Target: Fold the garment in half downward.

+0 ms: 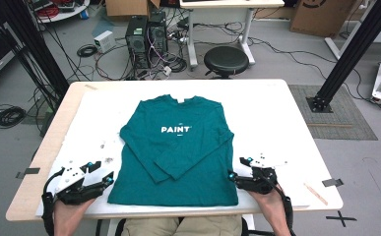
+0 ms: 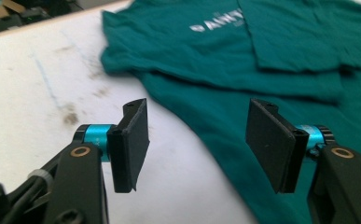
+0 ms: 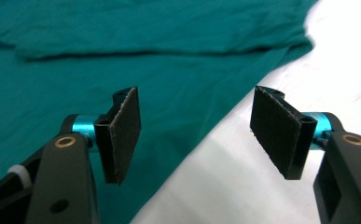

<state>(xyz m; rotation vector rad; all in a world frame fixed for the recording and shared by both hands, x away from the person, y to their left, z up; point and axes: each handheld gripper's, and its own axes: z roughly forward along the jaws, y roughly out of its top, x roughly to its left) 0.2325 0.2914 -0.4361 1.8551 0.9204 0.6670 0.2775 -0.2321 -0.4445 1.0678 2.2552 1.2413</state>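
A teal long-sleeved shirt with white "PAINT" lettering lies flat, front up, on the white table, both sleeves folded across its body. My left gripper rests by the shirt's lower left hem corner, open. In the left gripper view its jaws straddle the shirt's edge above the cloth, with nothing pressed between the pads. My right gripper sits at the lower right hem corner, also open. In the right gripper view its gap frames the hem edge of the shirt.
A thin wooden stick and a strip of dark tape lie near the table's right front corner. Beyond the table stand a black stool, computer towers with cables, and a black frame post.
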